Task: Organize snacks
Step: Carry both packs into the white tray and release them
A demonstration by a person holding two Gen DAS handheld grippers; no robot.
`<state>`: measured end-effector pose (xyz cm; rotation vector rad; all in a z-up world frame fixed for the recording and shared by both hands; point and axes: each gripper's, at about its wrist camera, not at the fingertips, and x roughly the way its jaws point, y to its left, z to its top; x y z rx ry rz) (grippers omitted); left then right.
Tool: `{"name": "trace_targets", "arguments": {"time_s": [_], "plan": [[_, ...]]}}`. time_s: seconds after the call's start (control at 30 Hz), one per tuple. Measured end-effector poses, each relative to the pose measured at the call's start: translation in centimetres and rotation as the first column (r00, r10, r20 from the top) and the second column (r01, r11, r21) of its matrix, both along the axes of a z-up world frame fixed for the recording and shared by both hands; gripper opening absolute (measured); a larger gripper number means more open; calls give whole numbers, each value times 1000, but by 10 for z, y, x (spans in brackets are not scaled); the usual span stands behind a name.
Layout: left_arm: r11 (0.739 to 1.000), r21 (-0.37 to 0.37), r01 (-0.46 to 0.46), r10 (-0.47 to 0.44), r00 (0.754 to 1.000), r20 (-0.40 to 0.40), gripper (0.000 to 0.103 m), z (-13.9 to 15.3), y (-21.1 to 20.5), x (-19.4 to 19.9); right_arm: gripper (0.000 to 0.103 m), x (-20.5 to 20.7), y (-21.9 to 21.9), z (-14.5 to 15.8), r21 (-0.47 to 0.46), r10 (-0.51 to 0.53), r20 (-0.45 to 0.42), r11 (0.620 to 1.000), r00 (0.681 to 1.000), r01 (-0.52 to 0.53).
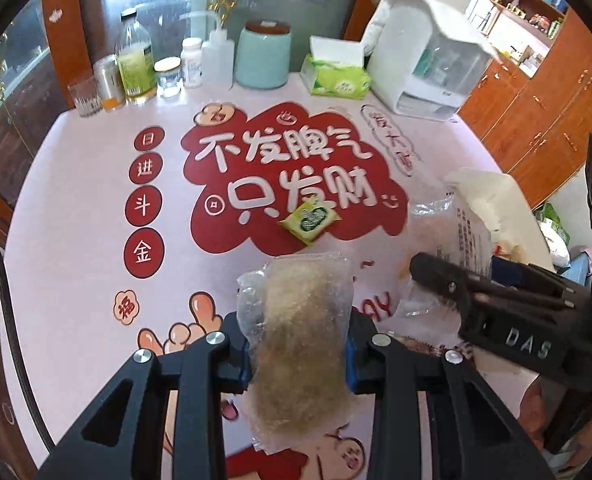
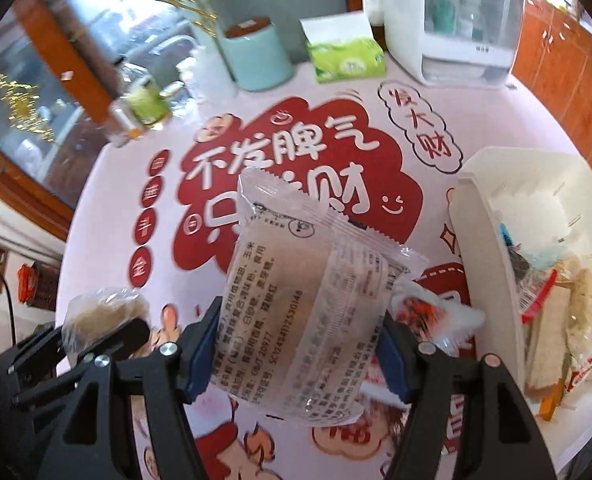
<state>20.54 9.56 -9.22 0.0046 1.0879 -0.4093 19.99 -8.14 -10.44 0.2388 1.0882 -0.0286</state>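
I had the left gripper (image 1: 297, 364) clamped on a clear-wrapped brown cake (image 1: 301, 320), its fingers (image 1: 243, 364) drawn in narrow against the wrapper's sides so the soft packet would not slip while it hung clear of the desk (image 1: 76, 208). The right gripper (image 2: 292, 354) held a bigger clear packet (image 2: 307, 300) with printed text, the blue pads (image 2: 200, 354) set much wider because that packet is broad; its top end stuck up and away from me. I judged both were picked together to save a trip.

Both grippers pointed steeply down at the desk, side by side, the right one showing at the left camera's right edge and the left one low in the right camera's left corner. They looked close enough that I would watch for the packets brushing.

Just below the right fingers a red-and-white snack (image 2: 427, 312) lay on the desk, not yet collected. To the right stood the white bin (image 2: 487, 200), already carrying several wrapped snacks, which I took to be where these two belonged. Farther out, on the red print, lay a small yellow-green sachet (image 1: 309, 222), alone.

At the far edge stood a tissue pack (image 1: 335, 76), a teal jar (image 1: 263, 54) and some bottles (image 1: 136, 62).
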Motion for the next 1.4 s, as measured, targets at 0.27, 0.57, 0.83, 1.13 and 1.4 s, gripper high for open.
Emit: {"name": "trace_targets", "arguments": {"time_s": [0.27,0.57,0.83,1.13,1.4], "plan": [[1000,-15,14,-12,995,101,31,61,-36,-49,69,-52,-25,41,39,27,98,999,995,-31],[999,-34,-11,17,985,174,31,104,-127,-97,69,-96,-100,79,30,84,199,995,976,-91],[999,-35,-3,9,986,169,31,99,-230,-124,69,-116,-204,101,-44,102,233,995,967,-94],[1000,9,7,-8,996,91,32,69,-295,-125,70,-102,-283,100,-51,26,243,999,970,-14],[1000,9,23,-24,999,46,32,50,-323,-114,71,-79,-303,85,-85,11,212,996,977,7]]}}
